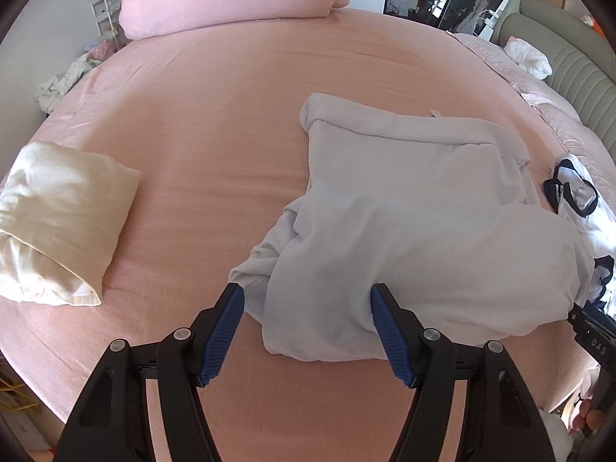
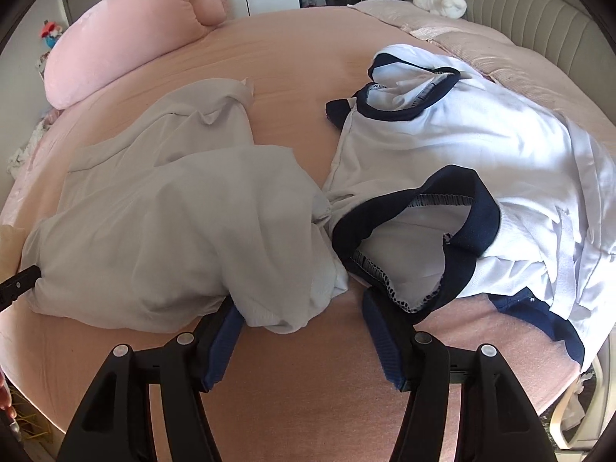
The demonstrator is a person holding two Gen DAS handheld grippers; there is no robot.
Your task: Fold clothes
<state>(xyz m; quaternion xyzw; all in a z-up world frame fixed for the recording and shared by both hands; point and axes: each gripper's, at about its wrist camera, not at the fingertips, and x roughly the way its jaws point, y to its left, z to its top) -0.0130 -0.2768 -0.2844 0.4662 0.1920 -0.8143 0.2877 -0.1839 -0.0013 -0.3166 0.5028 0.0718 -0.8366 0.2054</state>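
Left gripper [image 1: 308,304] and right gripper [image 2: 302,308], both spread wide and holding nothing, flank the near hem of the half-folded grey garment [image 1: 392,215] on the bed [image 1: 192,123]; judged need: pinching that hem.

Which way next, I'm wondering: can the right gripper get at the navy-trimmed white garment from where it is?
Probably yes: the right gripper is open, and the white garment lies just ahead with its navy collar by one finger; only the grey garment's edge crowds the other.
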